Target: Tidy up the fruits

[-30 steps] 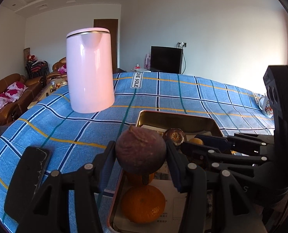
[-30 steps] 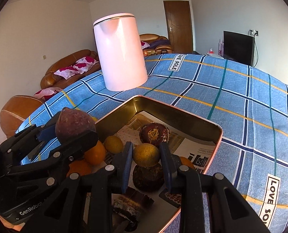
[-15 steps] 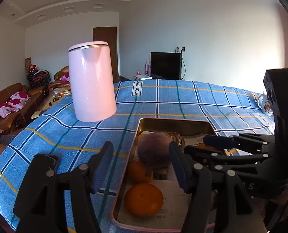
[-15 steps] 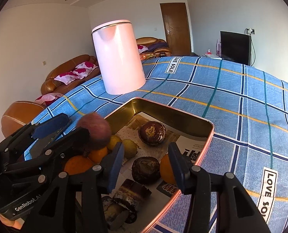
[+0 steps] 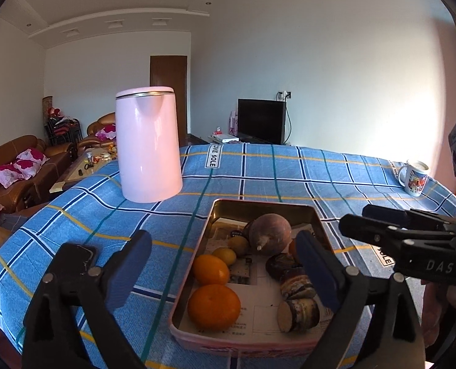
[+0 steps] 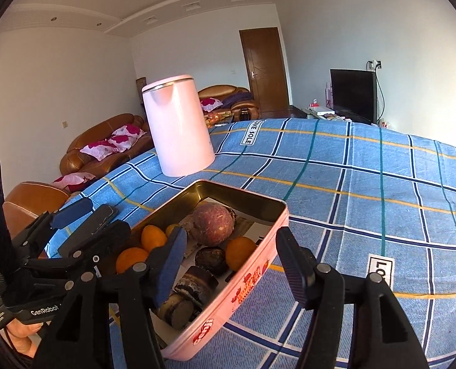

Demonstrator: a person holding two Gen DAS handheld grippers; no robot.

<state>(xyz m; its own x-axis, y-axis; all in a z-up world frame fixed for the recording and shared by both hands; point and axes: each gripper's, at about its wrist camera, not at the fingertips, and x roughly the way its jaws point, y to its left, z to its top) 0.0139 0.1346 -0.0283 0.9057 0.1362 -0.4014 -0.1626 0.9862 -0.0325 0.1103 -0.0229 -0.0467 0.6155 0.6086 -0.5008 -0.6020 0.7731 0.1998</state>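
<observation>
Opening left gripper (image 5: 223, 264) wide, right gripper (image 6: 231, 264) partway, nothing between jaws. Resting purple fruit (image 5: 270, 234) in tin (image 5: 260, 207) among oranges (image 5: 214, 306). Clearing rim gently, avoiding nudging fruit.

Tablecloth (image 5: 258, 181): showing sky blue, crossed by navy, teal and yellow check lines, carrying white labels with black lettering. Kettle (image 5: 148, 144): glowing pale pink, wearing a silver rim band. Tin (image 6: 228, 304): displaying pink outside with red print, gold inside. Mandarins (image 5: 214, 306): shining orange. Large round fruit (image 5: 269, 233): showing dull purple-brown. Mug (image 5: 414, 176): showing white with multicoloured print. Sofa (image 6: 105, 144): showing tan brown, bearing pink-and-white floral cushions.
</observation>
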